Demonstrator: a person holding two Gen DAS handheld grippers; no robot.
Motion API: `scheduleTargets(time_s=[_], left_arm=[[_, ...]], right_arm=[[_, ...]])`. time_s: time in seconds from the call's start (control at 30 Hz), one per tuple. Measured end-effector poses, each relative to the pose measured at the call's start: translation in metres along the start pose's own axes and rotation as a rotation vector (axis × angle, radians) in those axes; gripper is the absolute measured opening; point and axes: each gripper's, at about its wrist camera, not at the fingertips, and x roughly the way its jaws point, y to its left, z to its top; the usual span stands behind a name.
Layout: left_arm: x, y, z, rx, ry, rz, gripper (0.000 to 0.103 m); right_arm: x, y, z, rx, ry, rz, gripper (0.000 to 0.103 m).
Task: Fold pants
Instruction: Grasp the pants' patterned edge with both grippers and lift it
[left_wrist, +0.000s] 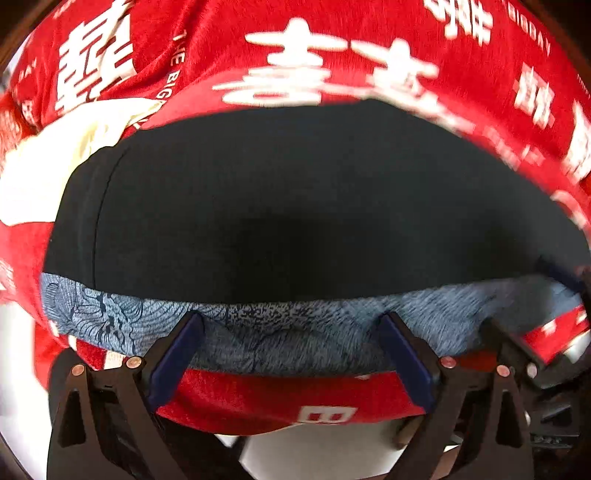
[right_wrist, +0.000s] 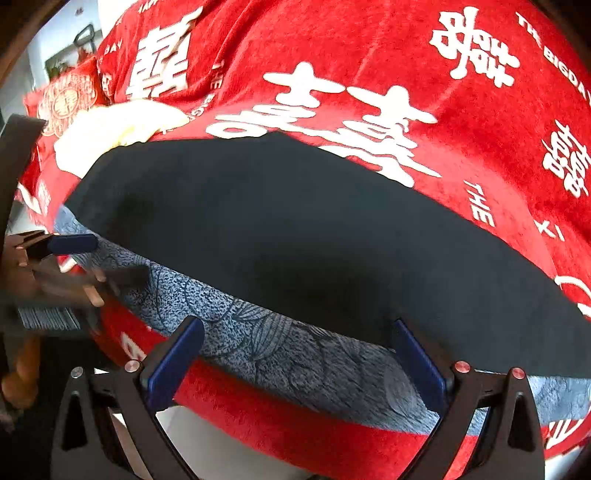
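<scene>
Pants of dark navy smooth cloth (left_wrist: 295, 206) lie flat on a red velvety blanket printed with white characters (left_wrist: 369, 44), and they fill the middle of both wrist views. Their long axis runs from side to side in front of the two grippers. Along the near edge a band of blue-grey patterned fabric (left_wrist: 280, 336) shows from under the dark layer; I cannot tell whether it is a lining of the same garment or a second piece.

The left gripper (left_wrist: 291, 332) points steeply down with its jaws wide, and nothing is between the blue pads. Its fingertips stand just over the patterned band, at the near edge of the pants. The right gripper (right_wrist: 299, 339) is also wide apart and empty, and its fingertips sit over the same near edge, further along to the right. In the right wrist view the left gripper appears at the left border (right_wrist: 62, 254), close beside the corner of the cloth.

So the garment lies straight ahead and below both grippers, and each hand is near to its own half of the edge. I judge that the coming move depends on this near edge: both jaws can close on it and carry it away, across the short side.

A cream-white cloth (left_wrist: 55, 166) lies on the blanket beyond the left end, touching or nearly touching the pants. It is not in the way of such a fold.
</scene>
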Motion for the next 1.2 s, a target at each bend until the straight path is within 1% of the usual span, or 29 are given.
scheduleTargets(time_s=[0.07, 0.13, 0.17, 0.2, 0.23, 0.27, 0.3, 0.37, 0.4, 0.43, 0.47, 0.53, 0.57, 0.63, 0.67, 0.7, 0.73, 0.77, 0.83, 0.87, 0.93, 1.0, 1.03, 1.07, 1.1, 1.13, 1.17, 1.2], left_arm=[[0.002, 0.013, -0.001, -0.034, 0.031, -0.010, 0.099], [0.000, 0.031, -0.001, -0.077, 0.042, 0.022, 0.099], [-0.005, 0.039, -0.001, -0.096, 0.035, 0.046, 0.099], [-0.010, 0.042, 0.000, -0.101, 0.027, 0.060, 0.099], [-0.014, 0.041, 0.001, -0.094, 0.019, 0.063, 0.099], [-0.020, 0.037, 0.002, -0.081, 0.009, 0.061, 0.099], [-0.027, 0.027, 0.005, -0.055, -0.010, 0.051, 0.099], [-0.036, 0.003, 0.009, -0.009, -0.027, 0.018, 0.099], [-0.038, -0.020, 0.014, 0.030, -0.031, -0.024, 0.099], [-0.040, -0.038, 0.017, 0.062, -0.030, -0.051, 0.099], [-0.041, -0.059, 0.021, 0.098, -0.030, -0.072, 0.099], [-0.044, -0.116, 0.030, 0.201, -0.031, -0.138, 0.099], [-0.047, -0.149, 0.034, 0.264, -0.039, -0.172, 0.099], [-0.053, -0.203, 0.037, 0.365, -0.058, -0.213, 0.099], [-0.056, -0.228, 0.038, 0.410, -0.069, -0.236, 0.099], [-0.057, -0.257, 0.043, 0.455, -0.073, -0.267, 0.099], [-0.055, -0.277, 0.046, 0.473, -0.065, -0.282, 0.099], [-0.052, -0.296, 0.049, 0.484, -0.051, -0.296, 0.099], [-0.041, -0.330, 0.059, 0.505, -0.019, -0.322, 0.099], [-0.037, -0.344, 0.062, 0.515, -0.016, -0.323, 0.099], [-0.023, -0.366, 0.067, 0.522, 0.003, -0.292, 0.099], [0.001, -0.375, 0.072, 0.494, 0.056, -0.246, 0.099], [0.004, -0.376, 0.075, 0.487, 0.043, -0.243, 0.099], [0.002, -0.378, 0.076, 0.494, 0.014, -0.230, 0.100], [0.001, -0.379, 0.076, 0.500, 0.019, -0.222, 0.100], [-0.001, -0.380, 0.077, 0.493, 0.028, -0.222, 0.100], [-0.005, -0.379, 0.077, 0.479, 0.031, -0.237, 0.100], [-0.011, -0.379, 0.078, 0.468, 0.032, -0.276, 0.100]], right_arm=[[0.018, -0.008, -0.012, -0.052, 0.066, -0.068, 0.102], [0.007, -0.027, -0.021, -0.041, 0.023, -0.058, 0.102], [0.001, -0.049, -0.029, 0.001, 0.045, -0.088, 0.102], [-0.003, -0.068, -0.035, 0.038, 0.056, -0.093, 0.102], [-0.009, -0.091, -0.042, 0.084, 0.057, -0.097, 0.102], [-0.019, -0.126, -0.053, 0.167, 0.050, -0.113, 0.102], [-0.028, -0.147, -0.060, 0.224, 0.041, -0.121, 0.102], [-0.052, -0.206, -0.083, 0.397, 0.002, -0.121, 0.102], [-0.062, -0.230, -0.095, 0.463, -0.008, -0.126, 0.102], [-0.072, -0.250, -0.106, 0.513, -0.014, -0.138, 0.102], [-0.081, -0.274, -0.123, 0.569, -0.018, -0.171, 0.102], [-0.090, -0.301, -0.142, 0.636, -0.021, -0.195, 0.102], [-0.097, -0.315, -0.156, 0.674, -0.035, -0.192, 0.102], [-0.104, -0.332, -0.170, 0.718, -0.073, -0.167, 0.102], [-0.112, -0.335, -0.174, 0.728, -0.111, -0.138, 0.102], [-0.118, -0.336, -0.176, 0.726, -0.150, -0.100, 0.102], [-0.122, -0.339, -0.172, 0.703, -0.197, -0.040, 0.102], [-0.123, -0.341, -0.160, 0.673, -0.229, -0.007, 0.102], [-0.121, -0.340, -0.141, 0.614, -0.259, 0.030, 0.102], [-0.110, -0.346, -0.127, 0.584, -0.266, 0.082, 0.102], [-0.083, -0.367, -0.108, 0.573, -0.257, 0.161, 0.102], [-0.049, -0.391, -0.100, 0.588, -0.198, 0.256, 0.102], [-0.034, -0.400, -0.097, 0.607, -0.153, 0.247, 0.100], [-0.022, -0.411, -0.094, 0.617, -0.136, 0.231, 0.094], [-0.025, -0.412, -0.090, 0.616, -0.154, 0.223, 0.094], [-0.037, -0.411, -0.086, 0.615, -0.193, 0.169, 0.094], [-0.050, -0.407, -0.086, 0.599, -0.220, 0.092, 0.094], [-0.061, -0.402, -0.088, 0.574, -0.242, 0.053, 0.094]])
